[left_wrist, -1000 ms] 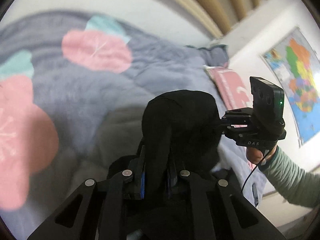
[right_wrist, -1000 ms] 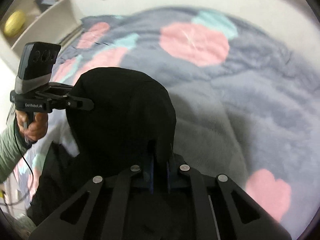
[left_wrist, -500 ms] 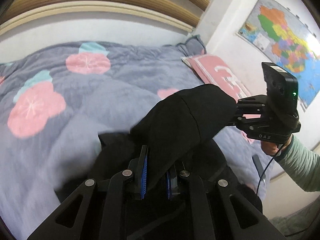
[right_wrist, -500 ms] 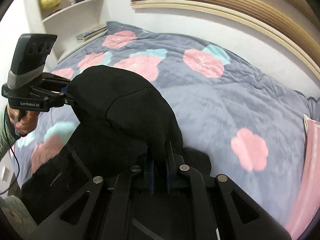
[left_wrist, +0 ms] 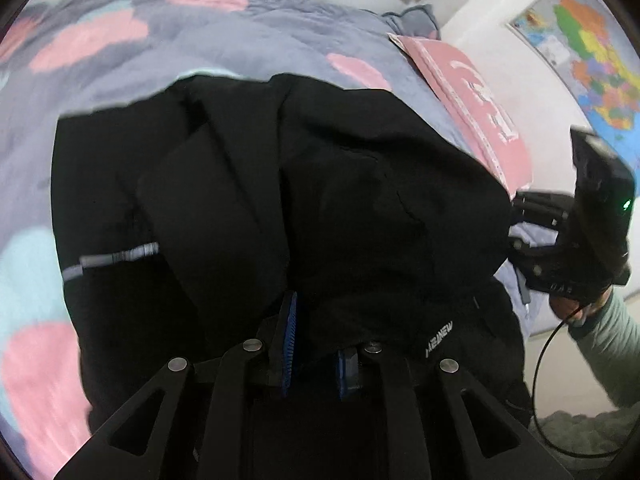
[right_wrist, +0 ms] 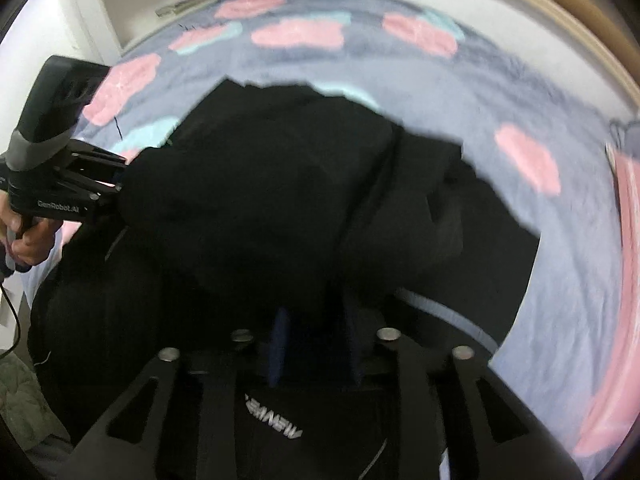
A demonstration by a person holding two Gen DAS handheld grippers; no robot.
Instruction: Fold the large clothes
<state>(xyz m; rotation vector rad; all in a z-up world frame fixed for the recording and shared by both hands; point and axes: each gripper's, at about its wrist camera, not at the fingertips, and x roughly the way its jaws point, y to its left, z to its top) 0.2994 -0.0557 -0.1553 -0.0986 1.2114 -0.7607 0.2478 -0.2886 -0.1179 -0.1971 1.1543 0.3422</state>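
A large black garment (left_wrist: 320,180) lies in a loose folded heap on the bed, with a grey reflective stripe (left_wrist: 112,258) and a white logo (left_wrist: 438,338) showing. My left gripper (left_wrist: 316,344) holds a fold of it between its blue pads; the jaws are just starting to open. From the right wrist view, the left gripper (right_wrist: 116,184) meets the garment's (right_wrist: 260,200) left edge. My right gripper (right_wrist: 316,344) is opening, its pads apart with black cloth loose between them. The right gripper (left_wrist: 516,220) shows at the garment's right side, tips hidden by cloth.
The bed has a grey quilt (left_wrist: 260,32) with pink and teal flowers. A pink pillow (left_wrist: 480,112) lies at its right end below a wall map (left_wrist: 592,52). White shelves (right_wrist: 152,0) stand at the far left. A person's hand (right_wrist: 32,236) and green sleeve (left_wrist: 612,344) hold the grippers.
Both grippers carried the raised black fold across and down onto the rest of the garment, which now lies spread wider. The right pads have parted; the left pads have spread slightly.
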